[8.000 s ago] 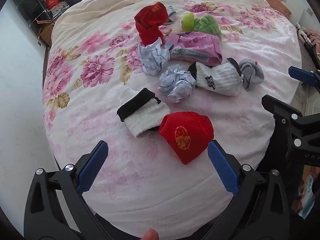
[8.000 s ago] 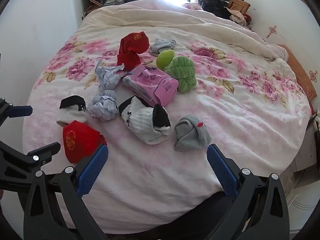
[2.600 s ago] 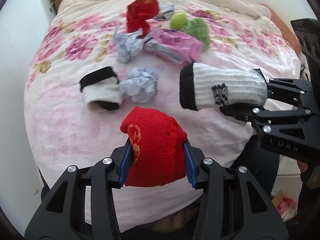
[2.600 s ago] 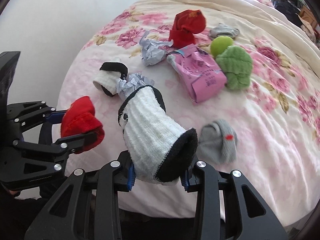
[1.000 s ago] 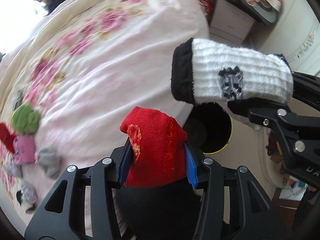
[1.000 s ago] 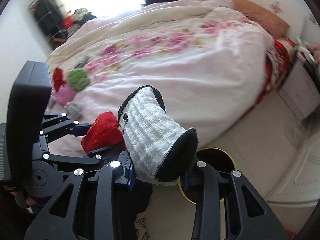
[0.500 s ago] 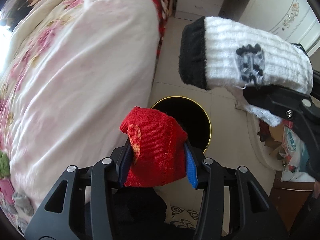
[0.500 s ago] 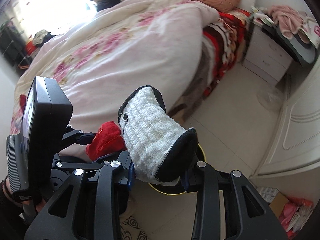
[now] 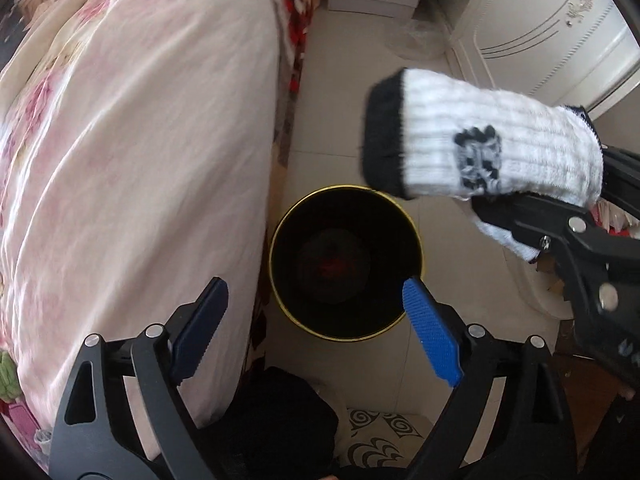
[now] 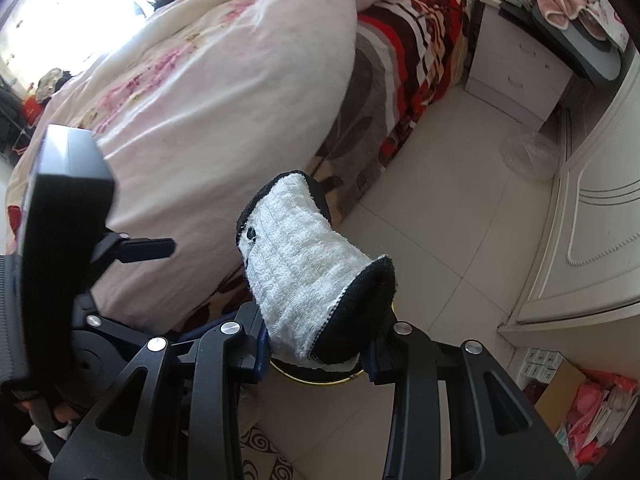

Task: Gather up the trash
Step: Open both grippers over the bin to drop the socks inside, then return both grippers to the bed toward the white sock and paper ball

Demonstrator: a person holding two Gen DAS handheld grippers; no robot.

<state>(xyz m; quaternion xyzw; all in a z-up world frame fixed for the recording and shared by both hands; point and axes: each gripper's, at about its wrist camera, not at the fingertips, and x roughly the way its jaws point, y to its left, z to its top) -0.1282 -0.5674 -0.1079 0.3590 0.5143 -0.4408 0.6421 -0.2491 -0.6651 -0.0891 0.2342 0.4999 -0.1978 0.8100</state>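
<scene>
Left gripper: you are holding it over the round black waste bin with a yellow rim; its blue-padded fingers are standing wide apart with nothing between them.
Right gripper: you are clamping its jaws on the white ribbed sock with a black cuff and toe; the sock is sticking up and away from the fingers, black cuff end nearest the camera.
Sock from the left view: the white ribbed sock with a black cuff and toe is hanging in the air to the right of and beyond the bin mouth, not touching the rim; the right gripper's black frame is gripping it at its right end.
Waste bin: it is standing on the pale tiled floor, just beside the right edge of the bed; from the right view only an arc of its yellow rim is showing, under the sock.
Inside the bin: something dim and reddish is lying at the bottom; you cannot tell what it is from this picture.
Bed: the pink floral quilt is filling the left side of the left view, and a red, brown and white striped blanket is hanging down its side.
Far right: a white bedside cabinet with drawers is standing against the wall, near white panelled wardrobe doors.
</scene>
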